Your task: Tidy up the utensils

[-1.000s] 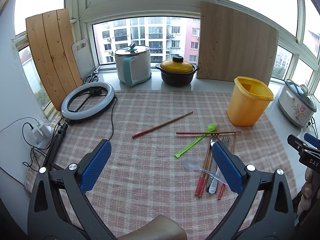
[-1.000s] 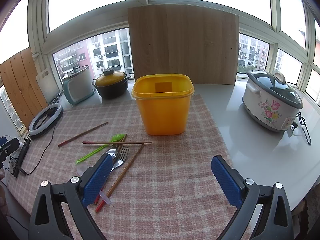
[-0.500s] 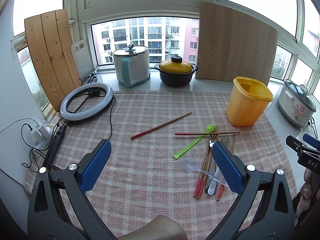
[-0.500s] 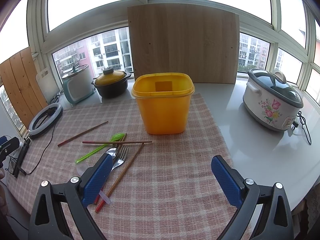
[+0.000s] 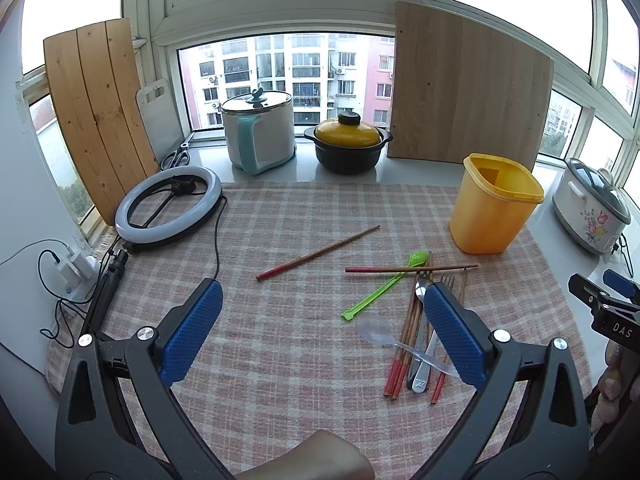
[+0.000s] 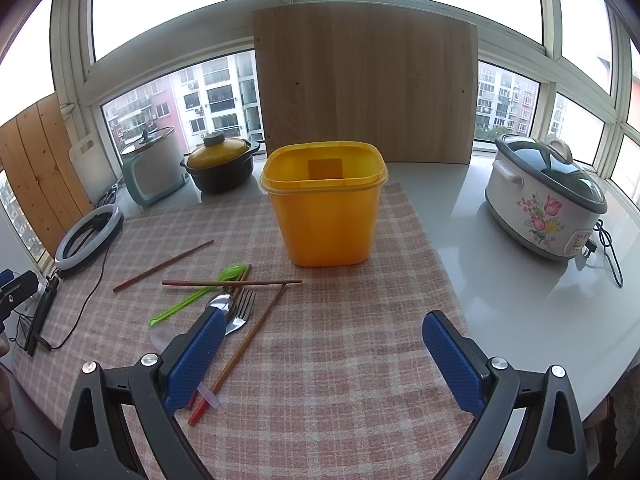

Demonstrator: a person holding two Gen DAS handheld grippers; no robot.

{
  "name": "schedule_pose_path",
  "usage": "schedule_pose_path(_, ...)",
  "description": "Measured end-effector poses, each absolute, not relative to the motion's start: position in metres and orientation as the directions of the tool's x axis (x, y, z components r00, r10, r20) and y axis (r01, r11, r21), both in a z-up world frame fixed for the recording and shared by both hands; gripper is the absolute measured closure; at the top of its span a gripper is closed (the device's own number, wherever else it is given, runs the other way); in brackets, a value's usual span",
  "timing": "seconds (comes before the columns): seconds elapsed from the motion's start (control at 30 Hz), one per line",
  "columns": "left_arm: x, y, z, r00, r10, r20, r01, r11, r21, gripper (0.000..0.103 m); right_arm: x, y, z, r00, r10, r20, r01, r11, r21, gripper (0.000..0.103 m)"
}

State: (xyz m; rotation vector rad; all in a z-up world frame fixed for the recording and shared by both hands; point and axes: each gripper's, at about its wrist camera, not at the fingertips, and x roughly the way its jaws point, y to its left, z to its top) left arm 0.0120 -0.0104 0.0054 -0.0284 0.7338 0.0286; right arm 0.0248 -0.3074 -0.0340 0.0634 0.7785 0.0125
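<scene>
both pairs of blue-padded fingers are spread wide and hold nothing. the left gripper (image 5: pixel 322 320) hovers above a pink checked cloth (image 5: pixel 280 340), and the right gripper (image 6: pixel 324 350) hovers above the same cloth further right. going left to right on the cloth: a ring light (image 5: pixel 168 208) at the far left edge, then a lone chopstick (image 5: pixel 318 253) lying apart at a slant, then a loose pile just beside the left gripper's right finger. the pile holds a green spoon (image 5: pixel 384 284), a clear plastic spoon (image 5: pixel 380 334), several chopsticks (image 5: pixel 404 344) with red tips, a metal spoon (image 5: pixel 420 292) and a fork (image 6: pixel 240 314), with one chopstick laid crosswise over the top. beyond the pile, near the cloth's right edge, stands a yellow bin (image 6: pixel 326 212), upright and open; its inside looks empty. a flowered cooker (image 6: pixel 548 208) sits on the white counter at the far right. nothing seems sorted yet, so this looks like the approach before a first pick. the next move likely calls for lowering onto one utensil, closing on its handle, and carrying it to the bin.
</scene>
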Motion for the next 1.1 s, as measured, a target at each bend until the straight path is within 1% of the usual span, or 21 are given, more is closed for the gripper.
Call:
schedule_pose_path(0.4, 0.014, -0.013, 0.005, 0.743, 0.014, -0.669, -0.036, 0.999, -0.018, 0.001, 0.027, -0.310, -0.037, 0.702, 0.037, -0.711, 0.022, 0.997, 0.073, 0.003)
schedule_pose_path(0.7, 0.027, -0.027, -0.003, 0.739, 0.007, -0.673, -0.029, 0.999, -0.022, 0.001, 0.030, -0.311, -0.041, 0.689, 0.039, -0.724, 0.031, 0.996, 0.082, 0.003)
schedule_pose_path(1.1, 0.033, -0.028, -0.011, 0.738, 0.003, -0.675, -0.026, 0.999, -0.025, 0.001, 0.034, -0.307, -0.043, 0.675, 0.037, -0.737, 0.041, 0.995, 0.087, 0.003)
